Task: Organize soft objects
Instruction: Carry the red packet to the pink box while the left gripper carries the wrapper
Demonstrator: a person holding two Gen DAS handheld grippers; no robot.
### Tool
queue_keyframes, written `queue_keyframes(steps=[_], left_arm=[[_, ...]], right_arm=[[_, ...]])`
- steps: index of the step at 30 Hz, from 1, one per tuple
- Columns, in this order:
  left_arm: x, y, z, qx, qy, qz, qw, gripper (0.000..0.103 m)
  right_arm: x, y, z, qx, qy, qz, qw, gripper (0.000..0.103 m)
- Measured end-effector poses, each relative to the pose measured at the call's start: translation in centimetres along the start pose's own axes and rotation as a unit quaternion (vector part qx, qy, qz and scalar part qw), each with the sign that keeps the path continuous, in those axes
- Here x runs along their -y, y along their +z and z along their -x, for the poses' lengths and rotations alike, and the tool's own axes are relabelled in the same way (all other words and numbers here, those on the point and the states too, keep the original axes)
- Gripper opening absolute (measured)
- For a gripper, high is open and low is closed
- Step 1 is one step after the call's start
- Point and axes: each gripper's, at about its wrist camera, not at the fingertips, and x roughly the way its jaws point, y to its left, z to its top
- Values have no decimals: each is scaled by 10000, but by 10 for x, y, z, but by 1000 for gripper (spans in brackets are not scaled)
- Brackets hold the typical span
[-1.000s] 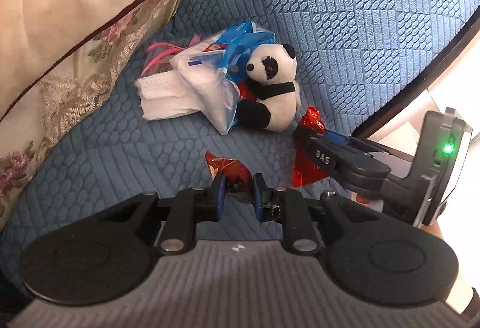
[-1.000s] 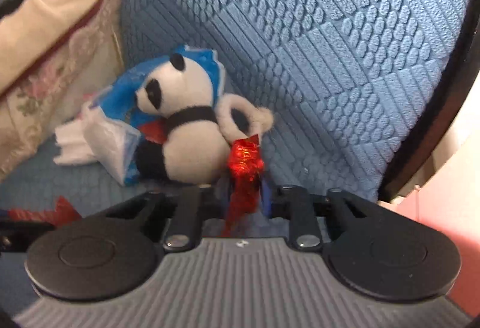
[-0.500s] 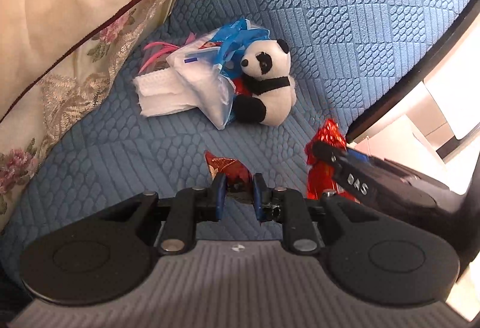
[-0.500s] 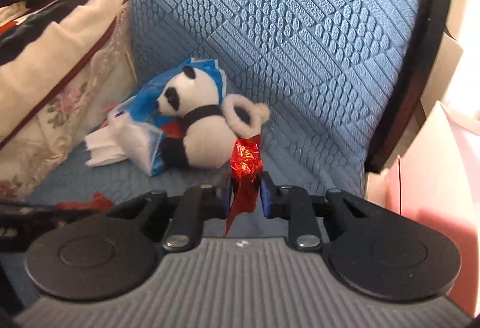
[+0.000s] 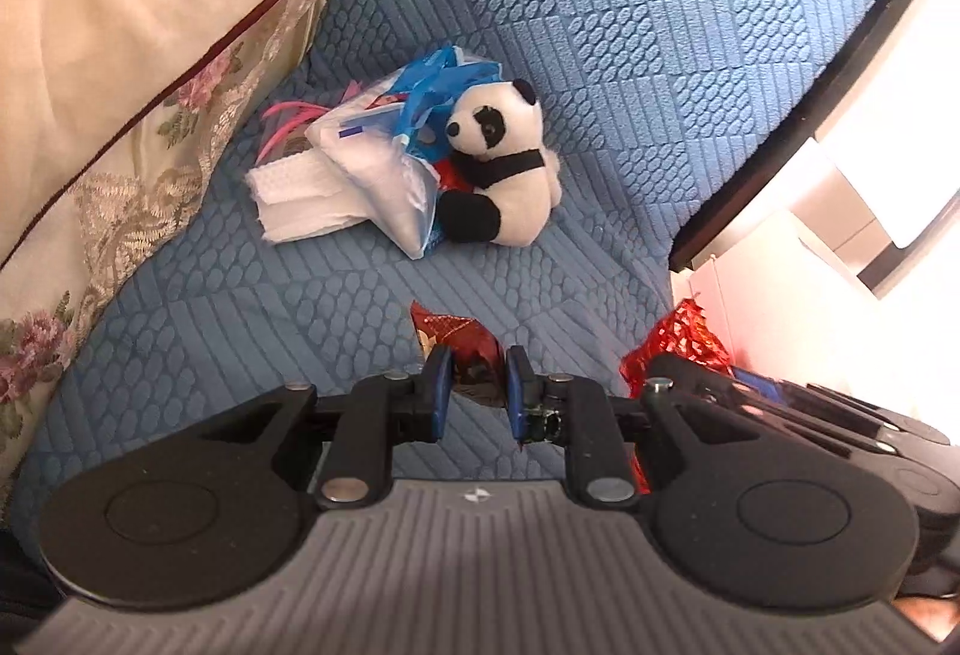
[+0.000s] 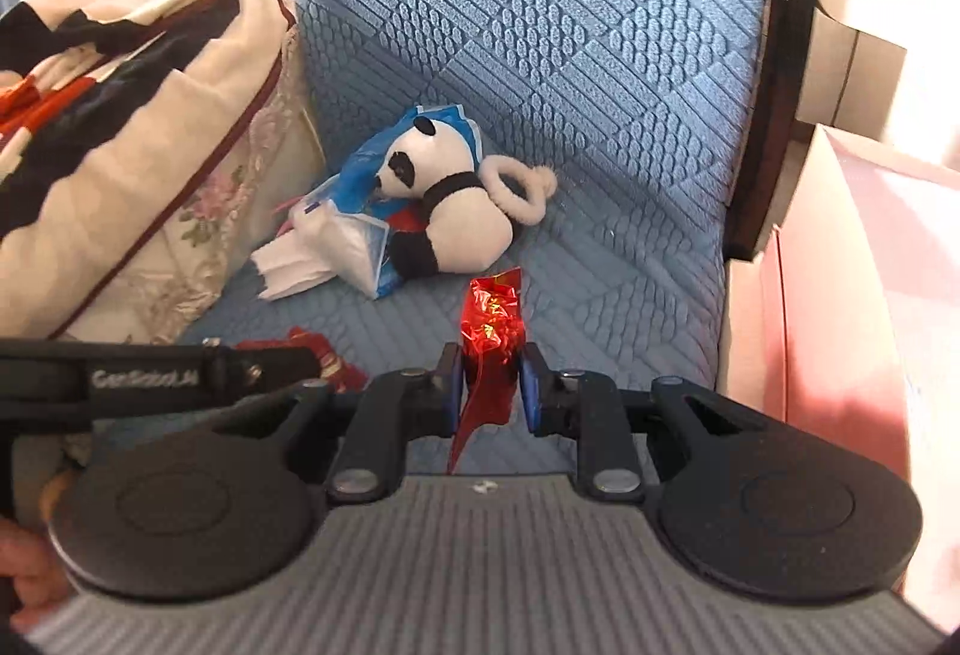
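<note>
Bright daylight from right — blown-out glare, fisheye-bent edges

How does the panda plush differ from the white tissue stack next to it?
The panda plush is rounded, black and white, and sits upright; the white tissue stack is flat, plain white, and lies layered on the blue seat cover. The panda leans against the blue plastic bag, while the stack pokes out beside it. Both are soft and held by no gripper.

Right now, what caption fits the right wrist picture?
Right tongs pinch a red foil wrapper above the blue seat, toy panda behind.
</note>
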Motion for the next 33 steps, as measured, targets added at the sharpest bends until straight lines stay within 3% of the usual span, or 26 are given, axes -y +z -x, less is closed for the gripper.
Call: queue_keyframes(steps=[13, 20, 26, 33], left_arm=[[18, -12, 21, 30, -62, -254, 9997, 23], [24, -14, 37, 13, -285, -287, 9992, 23], [29, -14, 60, 183, -314, -281, 9989, 23], [61, -7, 89, 449, -387, -473, 9971, 23]], right_arm=[[-1, -22, 50, 64, -103, -279, 9995, 23], [2, -33, 60, 8, -199, -375, 9991, 23], [1, -29, 80, 180, -218, -336, 9990, 23], [1, -21, 106, 373, -107, -288, 9988, 23]])
